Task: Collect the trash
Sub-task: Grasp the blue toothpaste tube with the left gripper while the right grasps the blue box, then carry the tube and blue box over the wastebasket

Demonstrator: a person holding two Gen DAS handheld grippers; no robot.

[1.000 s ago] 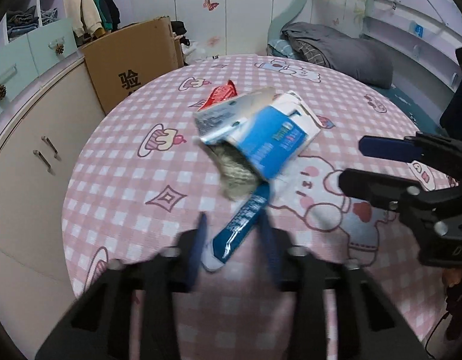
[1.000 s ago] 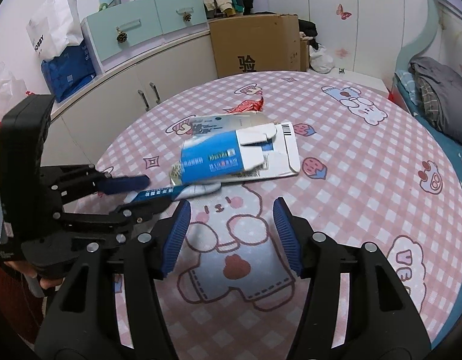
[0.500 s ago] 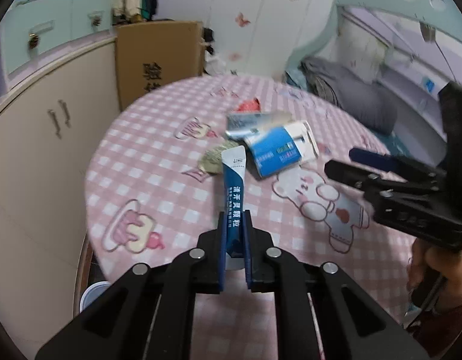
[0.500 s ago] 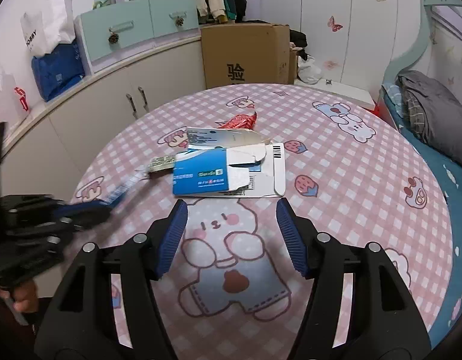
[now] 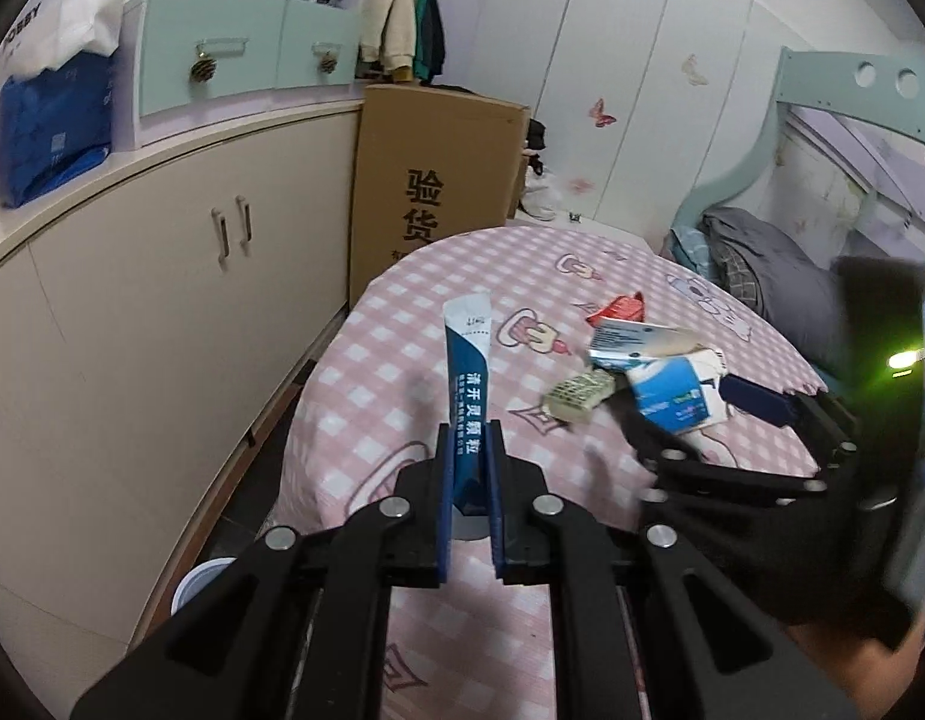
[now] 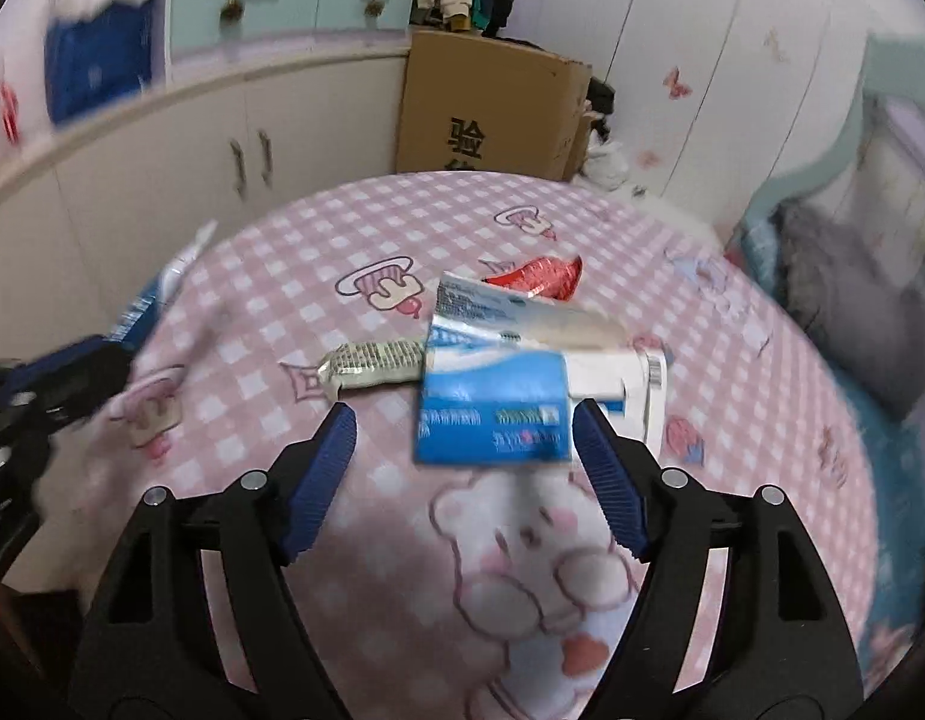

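Five pieces of trash show, one in my grip and four on the table. The one I hold is a long, narrow sachet (image 5: 469, 396), dark blue with white Chinese lettering and a pale torn top; it stands nearly upright, lifted clear over the table's left edge, pinched low down between the nearly closed jaws of my left gripper (image 5: 467, 468). A second ago it lay flat on the cloth with those jaws wide on either side of it; now they are clamped on it and it is off the table. The other four lie clustered near the middle of the round table (image 6: 762, 360), which has a pink checked cloth with cartoon animals: a blue and white flattened carton (image 6: 492, 414), a silvery blue-printed packet (image 6: 498, 306) partly tucked under its far edge, a crumpled greenish-grey wrapper (image 6: 372, 363) touching the carton's left side, and a red foil wrapper (image 6: 540, 279) just beyond the packet. My right gripper (image 6: 465, 468) holds nothing; its jaws have just been opening and now stand wide, hovering just short of the carton's near edge, closer to it than a second ago, its left finger near the grey wrapper. This view is blurred. Beyond the table stand one cardboard box (image 5: 438, 180) and a run of cream cabinets (image 5: 162, 300), with a bed (image 5: 780, 276) on the right.
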